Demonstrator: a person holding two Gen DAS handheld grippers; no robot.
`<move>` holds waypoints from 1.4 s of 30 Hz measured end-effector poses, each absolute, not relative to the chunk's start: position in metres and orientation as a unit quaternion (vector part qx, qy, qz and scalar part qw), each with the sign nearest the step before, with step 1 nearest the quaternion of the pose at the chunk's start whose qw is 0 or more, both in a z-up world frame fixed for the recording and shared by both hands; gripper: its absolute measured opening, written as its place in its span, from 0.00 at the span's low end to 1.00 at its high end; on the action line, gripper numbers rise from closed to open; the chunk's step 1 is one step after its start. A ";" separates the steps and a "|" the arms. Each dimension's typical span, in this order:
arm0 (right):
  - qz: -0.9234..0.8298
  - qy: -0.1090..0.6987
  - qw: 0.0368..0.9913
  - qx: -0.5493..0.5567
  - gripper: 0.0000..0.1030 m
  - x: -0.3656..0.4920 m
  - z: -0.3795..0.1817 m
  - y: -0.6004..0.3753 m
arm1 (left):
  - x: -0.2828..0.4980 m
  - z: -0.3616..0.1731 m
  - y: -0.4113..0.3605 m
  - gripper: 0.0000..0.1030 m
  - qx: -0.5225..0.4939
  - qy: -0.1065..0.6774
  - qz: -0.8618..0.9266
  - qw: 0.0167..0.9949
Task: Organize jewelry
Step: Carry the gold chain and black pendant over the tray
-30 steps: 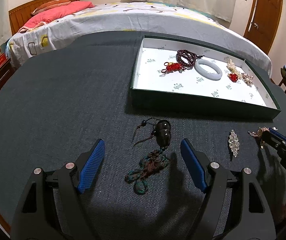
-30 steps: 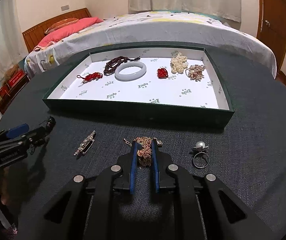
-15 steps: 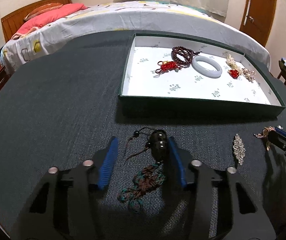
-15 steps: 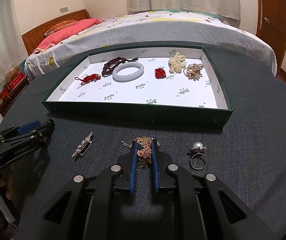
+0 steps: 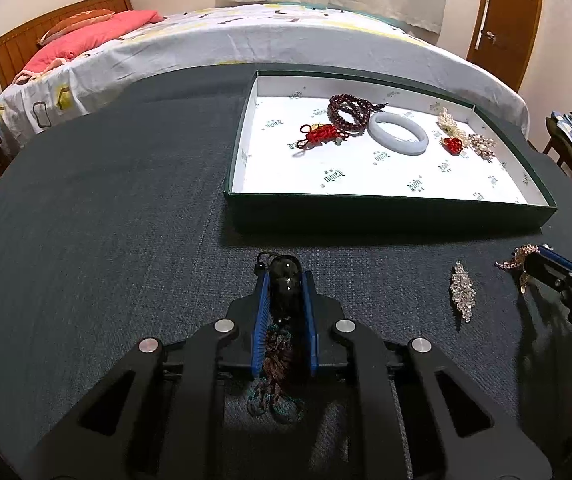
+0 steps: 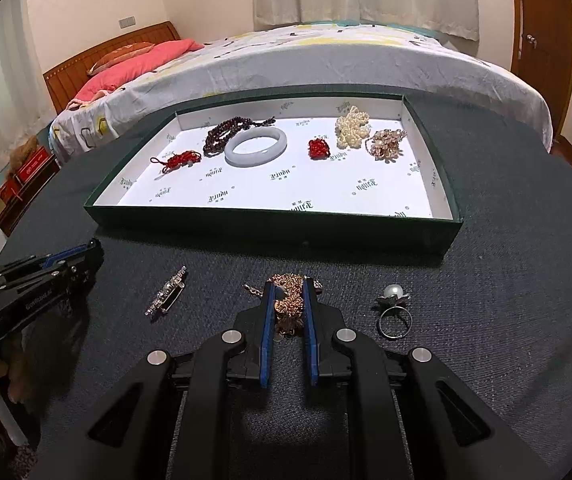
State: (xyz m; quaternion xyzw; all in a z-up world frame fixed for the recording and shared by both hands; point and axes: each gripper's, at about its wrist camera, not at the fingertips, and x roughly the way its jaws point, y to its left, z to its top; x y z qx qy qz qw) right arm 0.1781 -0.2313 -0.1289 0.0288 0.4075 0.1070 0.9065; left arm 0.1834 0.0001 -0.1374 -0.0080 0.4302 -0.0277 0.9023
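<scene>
My left gripper (image 5: 284,280) is shut on a glossy black gourd pendant (image 5: 283,276), whose brown and teal tassel (image 5: 273,376) trails back between the blue pads on the dark cloth. My right gripper (image 6: 288,292) is shut on a bunched gold chain (image 6: 288,304) in front of the green tray (image 6: 269,226). On the tray's white lining lie a red knot charm (image 6: 177,159), dark bead strands (image 6: 225,136), a pale jade bangle (image 6: 255,146), a red charm (image 6: 318,148), pearls (image 6: 352,130) and a gold brooch (image 6: 386,142).
A crystal bar brooch (image 6: 165,294) and a pearl ring (image 6: 394,306) lie loose on the cloth beside the right gripper. The same brooch (image 5: 462,292) shows right of the left gripper. A bed (image 5: 245,36) stands behind the table, a door (image 5: 506,12) at back right.
The left gripper's jaws closed from wide open onto the black gourd pendant. The right gripper kept still, shut on the gold chain.
</scene>
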 end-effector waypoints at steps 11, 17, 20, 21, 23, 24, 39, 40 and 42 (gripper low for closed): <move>0.105 0.388 0.915 0.021 0.14 0.173 -0.115 -0.230 | 0.177 -0.122 -0.002 0.15 -0.006 0.410 -0.031 0.912; 0.106 0.383 0.917 0.020 0.14 0.170 -0.111 -0.229 | 0.176 -0.115 -0.002 0.15 -0.007 0.402 -0.033 0.915; 0.107 0.379 0.919 0.021 0.14 0.168 -0.107 -0.229 | 0.174 -0.111 -0.003 0.15 -0.009 0.398 -0.034 0.917; 0.107 0.377 0.920 0.021 0.14 0.168 -0.105 -0.229 | 0.173 -0.110 -0.003 0.15 -0.009 0.395 -0.034 0.918; 0.108 0.372 0.922 0.022 0.14 0.167 -0.101 -0.229 | 0.172 -0.106 -0.003 0.15 -0.010 0.391 -0.035 0.920; 0.108 0.370 0.923 0.022 0.14 0.166 -0.099 -0.229 | 0.171 -0.104 -0.003 0.15 -0.010 0.389 -0.035 0.921; 0.112 0.327 0.938 0.029 0.14 0.161 -0.062 -0.229 | 0.163 -0.066 -0.009 0.15 -0.020 0.348 -0.051 0.936; 0.113 0.324 0.939 0.029 0.14 0.161 -0.060 -0.229 | 0.163 -0.064 -0.010 0.15 -0.020 0.344 -0.052 0.937; 0.113 0.315 0.942 0.030 0.14 0.162 -0.054 -0.229 | 0.162 -0.058 -0.011 0.15 -0.021 0.338 -0.055 0.939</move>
